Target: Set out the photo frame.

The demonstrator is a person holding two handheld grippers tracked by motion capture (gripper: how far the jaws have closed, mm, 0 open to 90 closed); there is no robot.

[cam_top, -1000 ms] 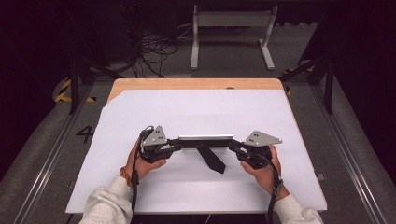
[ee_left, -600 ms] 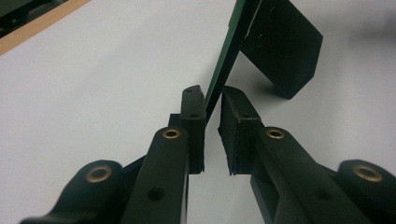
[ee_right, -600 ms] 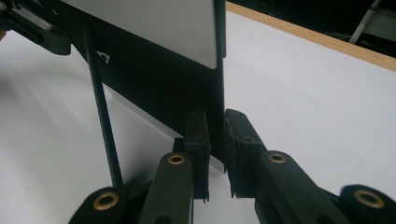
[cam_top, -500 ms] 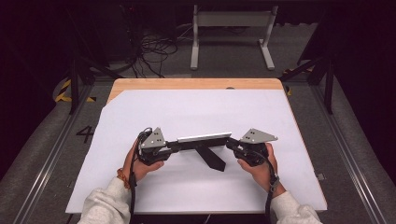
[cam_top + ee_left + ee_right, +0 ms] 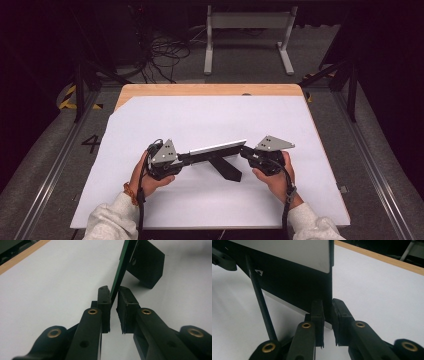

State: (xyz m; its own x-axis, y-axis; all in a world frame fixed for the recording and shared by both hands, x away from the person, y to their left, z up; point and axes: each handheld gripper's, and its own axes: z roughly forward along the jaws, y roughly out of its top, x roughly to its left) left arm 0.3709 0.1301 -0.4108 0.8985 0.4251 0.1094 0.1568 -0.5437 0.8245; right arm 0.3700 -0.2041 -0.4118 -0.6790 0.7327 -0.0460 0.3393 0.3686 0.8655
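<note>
A thin flat frame (image 5: 217, 148) with a pale face and a black back is held on edge just over the white sheet, its black prop leg (image 5: 226, 169) pointing toward me. My left gripper (image 5: 186, 156) is shut on its left end, and my right gripper (image 5: 243, 150) is shut on its right end. In the left gripper view the frame's green edge (image 5: 122, 267) runs between the pads of the left gripper (image 5: 113, 297). The right gripper view has the right gripper (image 5: 327, 308) pinching the dark back of the frame (image 5: 287, 285) at its corner.
A white sheet (image 5: 210, 115) covers most of the wooden table (image 5: 200, 90), whose bare strip lies at the far edge. Behind the table on the floor are a metal stand (image 5: 247, 22) and loose cables (image 5: 167, 52). Rails run along both sides.
The frame's right end and the right gripper have shifted slightly toward the far side, so the frame now slants. Both grips hold as before.
</note>
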